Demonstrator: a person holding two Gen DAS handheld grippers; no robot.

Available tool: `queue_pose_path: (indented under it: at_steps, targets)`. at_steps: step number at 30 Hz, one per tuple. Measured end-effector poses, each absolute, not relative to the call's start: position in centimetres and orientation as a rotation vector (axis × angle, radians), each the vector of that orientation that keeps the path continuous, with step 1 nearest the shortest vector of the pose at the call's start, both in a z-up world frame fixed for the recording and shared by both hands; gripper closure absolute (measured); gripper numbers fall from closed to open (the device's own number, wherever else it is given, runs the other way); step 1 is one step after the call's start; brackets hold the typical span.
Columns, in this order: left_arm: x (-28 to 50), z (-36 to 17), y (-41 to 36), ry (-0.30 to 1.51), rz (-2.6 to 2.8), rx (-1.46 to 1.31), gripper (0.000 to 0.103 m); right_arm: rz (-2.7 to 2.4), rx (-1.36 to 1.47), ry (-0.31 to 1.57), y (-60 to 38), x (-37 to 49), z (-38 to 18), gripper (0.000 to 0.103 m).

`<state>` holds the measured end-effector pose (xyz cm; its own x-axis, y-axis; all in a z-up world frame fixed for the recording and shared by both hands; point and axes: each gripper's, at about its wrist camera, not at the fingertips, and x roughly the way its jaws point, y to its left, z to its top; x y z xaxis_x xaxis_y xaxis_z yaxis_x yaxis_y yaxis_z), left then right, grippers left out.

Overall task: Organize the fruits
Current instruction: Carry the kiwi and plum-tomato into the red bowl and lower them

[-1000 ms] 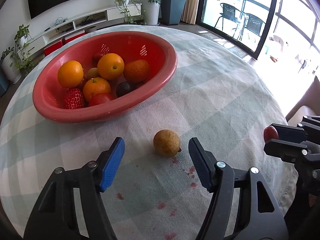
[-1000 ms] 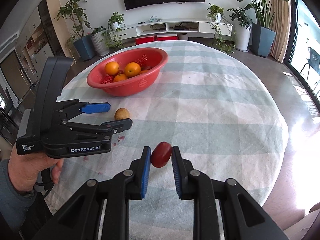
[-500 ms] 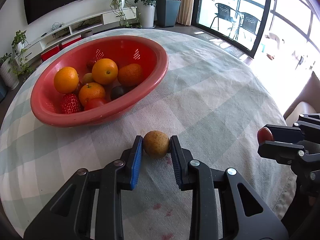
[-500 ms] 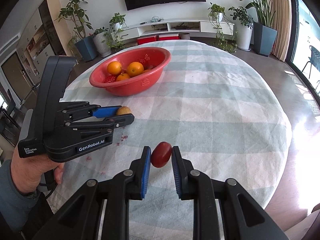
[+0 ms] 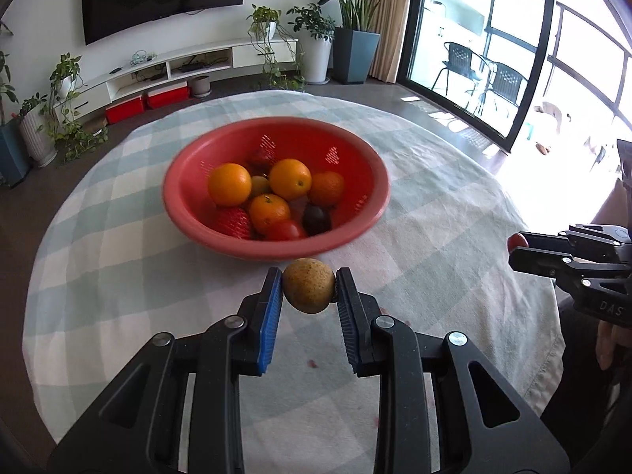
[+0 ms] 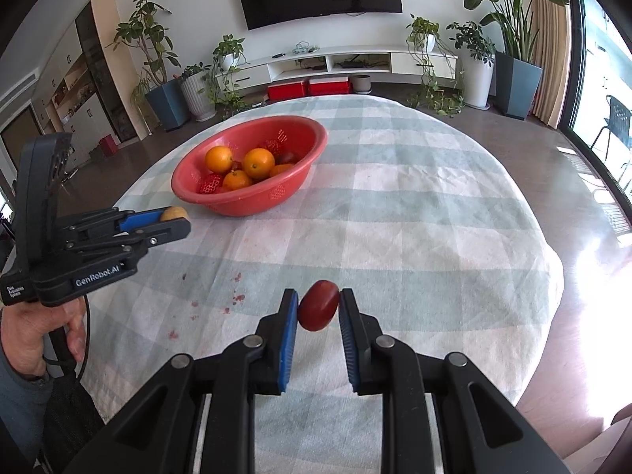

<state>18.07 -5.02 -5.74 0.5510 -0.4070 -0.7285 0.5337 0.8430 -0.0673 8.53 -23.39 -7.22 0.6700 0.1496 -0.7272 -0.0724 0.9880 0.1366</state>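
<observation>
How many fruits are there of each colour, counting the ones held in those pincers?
Orange fruits: 4, in the bowl
Red fruits: 4, one in the right gripper
Dark fruit: 1
Yellow-green fruit: 1
Brown fruit: 1, in the left gripper
Total: 11 in view

Plastic, cloth and fruit skins under my two tools

My left gripper (image 5: 309,291) is pinching a brown fruit (image 5: 308,285) with a matt, speckled, rough-looking skin between ribbed blue pads (image 5: 271,316) on matt black plastic arms with shiny metal rivets; my right gripper (image 6: 318,306) is squeezing a smooth, glossy red fruit (image 6: 318,305). The red bowl (image 5: 367,181) is looking like smooth perforated plastic, the oranges (image 5: 290,179) are showing dimpled, slightly shiny peel, and the checked tablecloth (image 6: 414,237) is lying as soft, wrinkled, matt cloth.
</observation>
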Motion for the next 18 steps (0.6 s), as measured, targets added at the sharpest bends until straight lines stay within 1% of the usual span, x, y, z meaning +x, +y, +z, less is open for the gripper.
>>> queue_pose_path:
  at_steps: [6, 11, 18]
  targets:
    - [20.9, -2.4, -2.6, 0.76, -0.514, 0.161, 0.077, 0.157, 0.061, 0.776, -23.2, 11.7, -3.7, 0.08]
    - [24.1, -1.0, -2.4, 0.751, -0.513, 0.144, 0.077, 0.214, 0.02, 0.755, -21.2, 15.8, -1.4, 0.08]
    - [26.1, -2.8, -4.6, 0.79, -0.541, 0.157, 0.077, 0.278, 0.014, 0.831, -18.7, 22.5, -2.5, 0.08]
